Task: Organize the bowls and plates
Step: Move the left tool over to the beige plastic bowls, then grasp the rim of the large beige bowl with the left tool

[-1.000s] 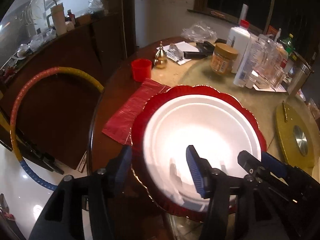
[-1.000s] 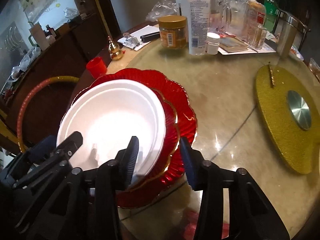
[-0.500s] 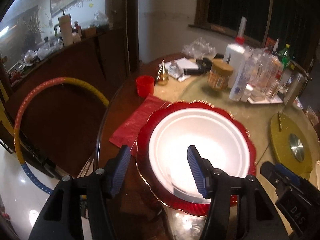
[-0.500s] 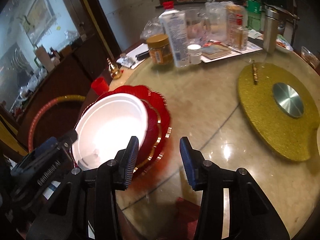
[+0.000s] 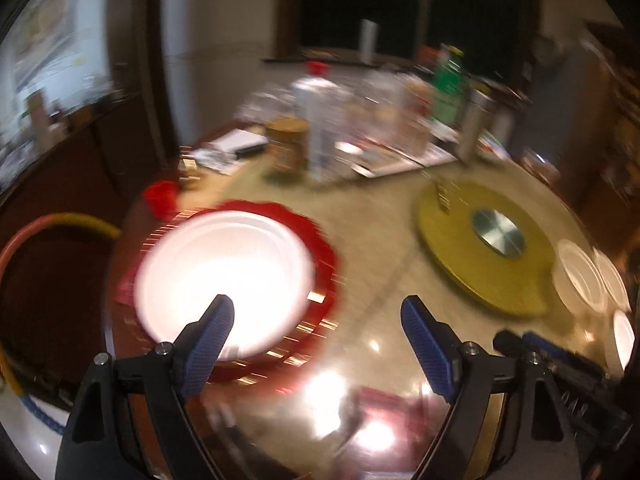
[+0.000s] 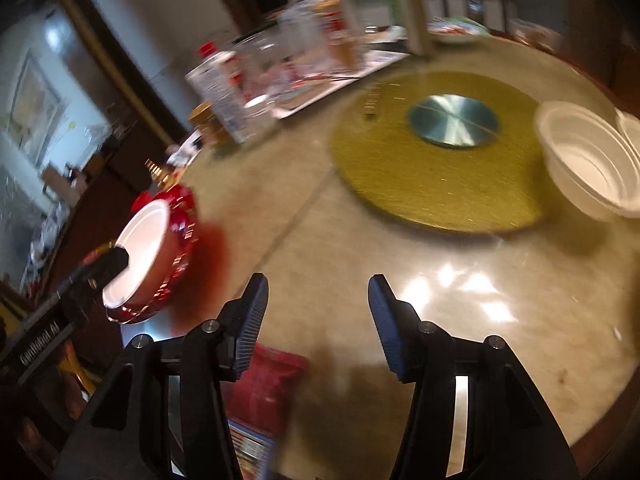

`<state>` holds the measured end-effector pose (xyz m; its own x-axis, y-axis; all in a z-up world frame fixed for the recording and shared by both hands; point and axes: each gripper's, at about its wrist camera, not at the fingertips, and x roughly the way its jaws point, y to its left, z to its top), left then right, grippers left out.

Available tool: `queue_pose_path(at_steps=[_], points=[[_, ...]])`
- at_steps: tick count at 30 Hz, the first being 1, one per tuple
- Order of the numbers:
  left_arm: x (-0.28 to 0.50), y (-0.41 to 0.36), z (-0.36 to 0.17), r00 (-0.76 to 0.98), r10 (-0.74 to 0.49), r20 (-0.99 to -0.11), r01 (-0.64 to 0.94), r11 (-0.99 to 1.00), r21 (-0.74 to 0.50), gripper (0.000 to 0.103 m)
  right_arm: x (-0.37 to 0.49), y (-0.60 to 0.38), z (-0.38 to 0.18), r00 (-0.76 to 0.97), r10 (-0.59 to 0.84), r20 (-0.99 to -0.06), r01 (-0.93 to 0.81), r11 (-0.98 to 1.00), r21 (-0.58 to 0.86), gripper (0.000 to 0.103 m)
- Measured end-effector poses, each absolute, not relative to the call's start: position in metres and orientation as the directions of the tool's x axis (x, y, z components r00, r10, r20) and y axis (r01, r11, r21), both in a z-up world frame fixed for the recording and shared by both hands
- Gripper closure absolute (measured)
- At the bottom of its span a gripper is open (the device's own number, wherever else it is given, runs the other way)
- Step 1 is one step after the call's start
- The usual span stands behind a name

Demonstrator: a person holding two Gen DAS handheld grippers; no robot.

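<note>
We're holding both grippers, left (image 5: 316,340) and right (image 6: 318,320), wide open and empty above the counter (image 6: 460,300). Stack (image 5: 224,276) looks set; next we're likely targeting the loose bowls (image 6: 588,164), needing a rim grasp.

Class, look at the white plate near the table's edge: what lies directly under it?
Under the white plate sits a red scalloped plate; only its rim shows. Its centre, and anything between them, is covered.

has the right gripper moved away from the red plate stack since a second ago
Yes. The right gripper has swung right: the red plate stack now sits far left, and the white bowl has come into view.
</note>
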<state>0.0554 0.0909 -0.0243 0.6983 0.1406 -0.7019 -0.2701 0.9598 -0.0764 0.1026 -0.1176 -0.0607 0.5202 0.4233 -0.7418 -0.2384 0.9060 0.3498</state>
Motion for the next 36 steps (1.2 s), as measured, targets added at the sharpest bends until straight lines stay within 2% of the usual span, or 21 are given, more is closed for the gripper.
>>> queue_pose_path(at_steps=[9, 15, 28, 36], points=[[0.086, 0.008, -0.024, 0.637, -0.064, -0.768, -0.032, 0.993, -0.109, 0.018, 0.096, -0.253, -0.054, 0.644, 0.349, -0.680, 0.060, 0.864, 0.500, 0.050], [0.115, -0.040, -0.028, 0.564, -0.167, -0.808, 0.054, 0.985, -0.165, 0.018, 0.103, -0.317, -0.066, 0.656, 0.305, -0.690, 0.222, 0.796, 0.563, 0.050], [0.184, -0.097, -0.051, 0.470, -0.249, -0.847, 0.076, 0.967, -0.242, 0.018, 0.141, -0.343, -0.069, 0.644, 0.274, -0.715, 0.300, 0.769, 0.564, 0.050], [0.221, -0.125, -0.047, 0.477, -0.259, -0.840, 0.099, 0.965, -0.241, 0.018, 0.163, -0.347, -0.074, 0.616, 0.238, -0.751, 0.341, 0.778, 0.527, 0.050]])
